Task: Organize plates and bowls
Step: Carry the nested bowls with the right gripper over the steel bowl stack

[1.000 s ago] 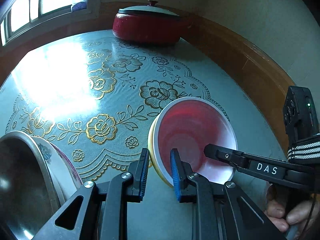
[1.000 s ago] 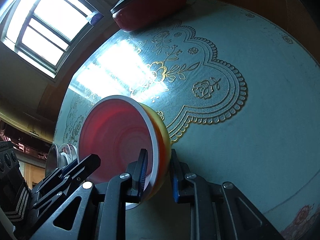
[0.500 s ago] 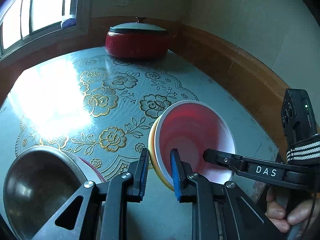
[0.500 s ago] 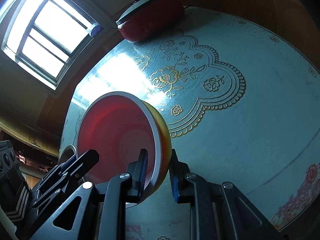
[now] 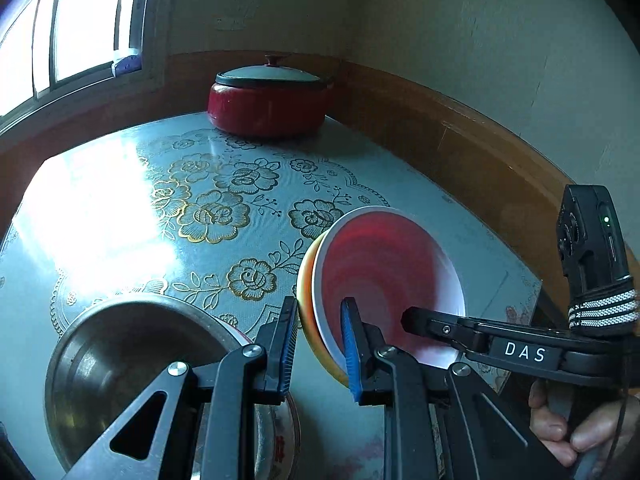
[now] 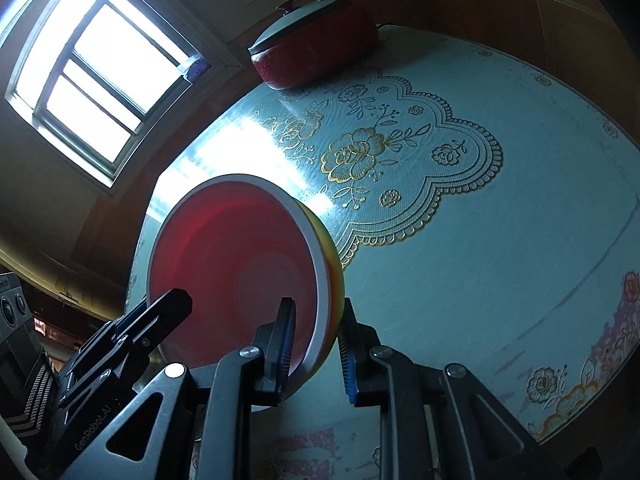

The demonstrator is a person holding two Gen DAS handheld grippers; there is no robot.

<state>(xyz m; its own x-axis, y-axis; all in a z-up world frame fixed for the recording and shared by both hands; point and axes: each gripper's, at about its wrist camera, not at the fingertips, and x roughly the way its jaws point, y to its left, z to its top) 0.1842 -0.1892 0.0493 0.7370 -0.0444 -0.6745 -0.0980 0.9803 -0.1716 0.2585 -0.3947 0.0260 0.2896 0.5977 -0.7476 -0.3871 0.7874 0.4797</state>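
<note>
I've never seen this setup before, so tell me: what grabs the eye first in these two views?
The red-lined bowl, yellow outside, is held tilted above the table, its rim clamped from opposite sides by the left gripper and the right gripper. At the table's far corner sits a lidded red pot. Below the left gripper, near the front, a steel bowl rests on a patterned dish.

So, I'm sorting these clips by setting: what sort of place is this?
Most likely a home dining corner. A table under a floral plastic cover stands against a wood-panelled wall by a window; on it are a lidded red pot and a steel bowl.
</note>
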